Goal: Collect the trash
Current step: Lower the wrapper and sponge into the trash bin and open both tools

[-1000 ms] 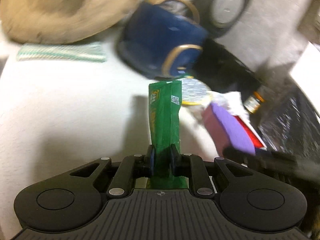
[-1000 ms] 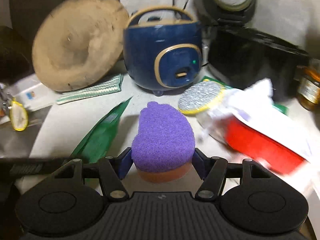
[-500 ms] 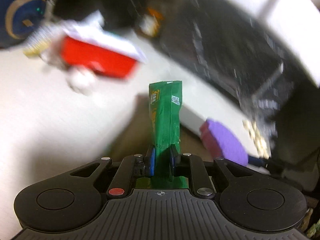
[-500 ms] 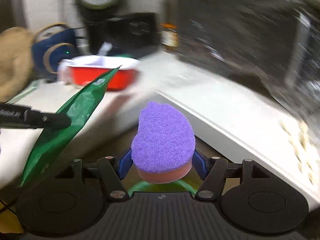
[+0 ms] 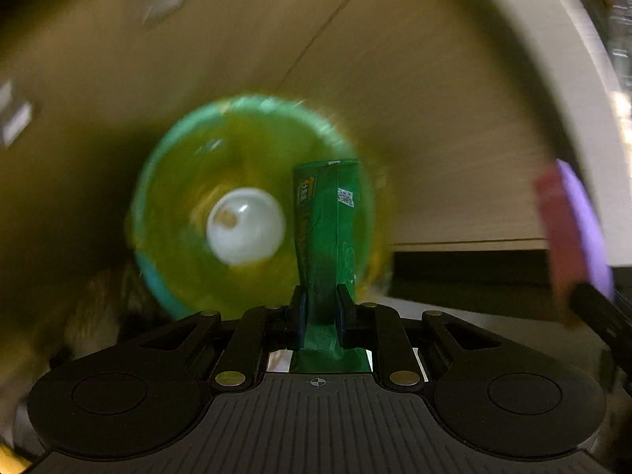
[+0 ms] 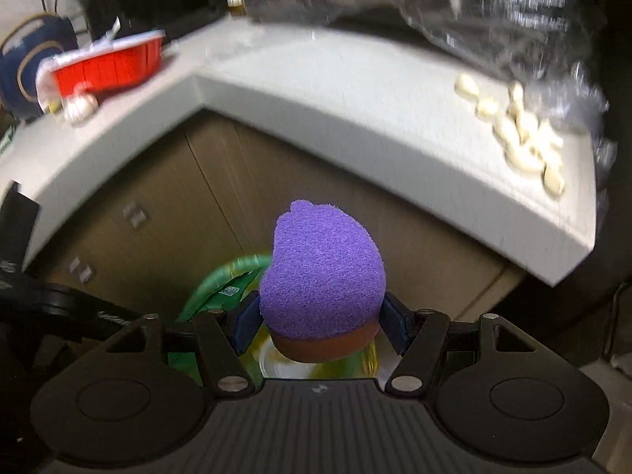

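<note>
My left gripper (image 5: 319, 308) is shut on a green snack wrapper (image 5: 328, 233) that stands straight up between its pads. Below it is a round bin lined with a yellow-green bag (image 5: 252, 205), with a white round thing (image 5: 245, 226) inside. My right gripper (image 6: 322, 326) is shut on a purple sponge with a brown underside (image 6: 322, 280), and that sponge also shows at the right edge of the left wrist view (image 5: 572, 233). In the right wrist view the green bin rim (image 6: 221, 276) and the wrapper (image 6: 229, 296) lie just under and left of the sponge.
A white L-shaped counter (image 6: 355, 118) overhangs brown cabinet doors (image 6: 158, 213). On it are a red bowl with white paper (image 6: 110, 65), a blue rice cooker (image 6: 27, 59), peeled garlic cloves (image 6: 525, 134) and a crinkled clear plastic bag (image 6: 474, 12).
Both grippers have swung off the counter and tipped downward over the bin on the floor, each still holding its item. The counter items have slid away to the upper left.
</note>
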Demonstrator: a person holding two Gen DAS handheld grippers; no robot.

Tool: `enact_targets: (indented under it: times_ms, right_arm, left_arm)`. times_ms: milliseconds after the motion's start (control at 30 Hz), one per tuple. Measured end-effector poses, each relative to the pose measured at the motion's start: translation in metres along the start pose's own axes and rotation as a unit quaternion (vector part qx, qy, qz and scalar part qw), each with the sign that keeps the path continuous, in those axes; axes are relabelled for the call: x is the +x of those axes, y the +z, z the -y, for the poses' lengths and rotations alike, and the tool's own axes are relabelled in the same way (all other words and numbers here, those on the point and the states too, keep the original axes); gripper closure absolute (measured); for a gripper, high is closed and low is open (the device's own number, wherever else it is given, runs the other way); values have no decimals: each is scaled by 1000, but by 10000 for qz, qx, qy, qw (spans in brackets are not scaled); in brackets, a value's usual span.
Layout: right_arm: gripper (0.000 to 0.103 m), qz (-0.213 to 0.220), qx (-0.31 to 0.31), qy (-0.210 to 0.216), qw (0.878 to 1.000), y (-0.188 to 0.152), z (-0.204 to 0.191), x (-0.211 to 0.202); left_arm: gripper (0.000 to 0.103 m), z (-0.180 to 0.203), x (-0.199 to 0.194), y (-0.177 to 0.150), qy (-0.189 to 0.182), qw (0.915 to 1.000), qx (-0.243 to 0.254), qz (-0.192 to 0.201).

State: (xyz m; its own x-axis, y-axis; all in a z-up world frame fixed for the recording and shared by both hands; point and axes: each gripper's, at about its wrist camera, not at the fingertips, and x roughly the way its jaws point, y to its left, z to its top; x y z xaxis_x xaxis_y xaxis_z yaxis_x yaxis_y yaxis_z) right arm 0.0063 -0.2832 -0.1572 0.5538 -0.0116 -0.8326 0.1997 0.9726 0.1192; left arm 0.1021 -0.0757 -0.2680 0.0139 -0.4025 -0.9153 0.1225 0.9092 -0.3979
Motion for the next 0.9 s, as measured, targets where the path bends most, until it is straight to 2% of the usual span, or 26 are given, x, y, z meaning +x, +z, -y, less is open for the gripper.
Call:
enact_targets:
  times_ms: [133,333,433,600,700,767,900]
  right_arm:
    - [39,-203,-15,14,9998,-7,3,17]
    - [39,-501,233,-73,9984,-18,13,63]
    - [39,-766,92,-55,9970,-26,9,89]
    - [39,-889,-90,23,9960,-33,5,109]
    - [39,-948,-136,-55,9954,-37,5,117]
    - [39,-991,-167,-80,9949,-40,6,120]
    - [39,-1132,-56,0,9936,-42,10,128]
  left_arm:
    - [85,-31,33,-1,239,9983,-498,-178]
    - [85,-62,92,8,465,9948,-781,-450]
    - [84,-74,125,16,512,9918,-1006,-604]
    - [82,-92,194,39,229,9828,-1533,-1007]
    - [81,-93,223,47,462,9810,-1582,-1024]
    - [81,-92,231,48,486,9821,-1549,-960]
    - [81,-93,229,43,151,9830,-1627,-833]
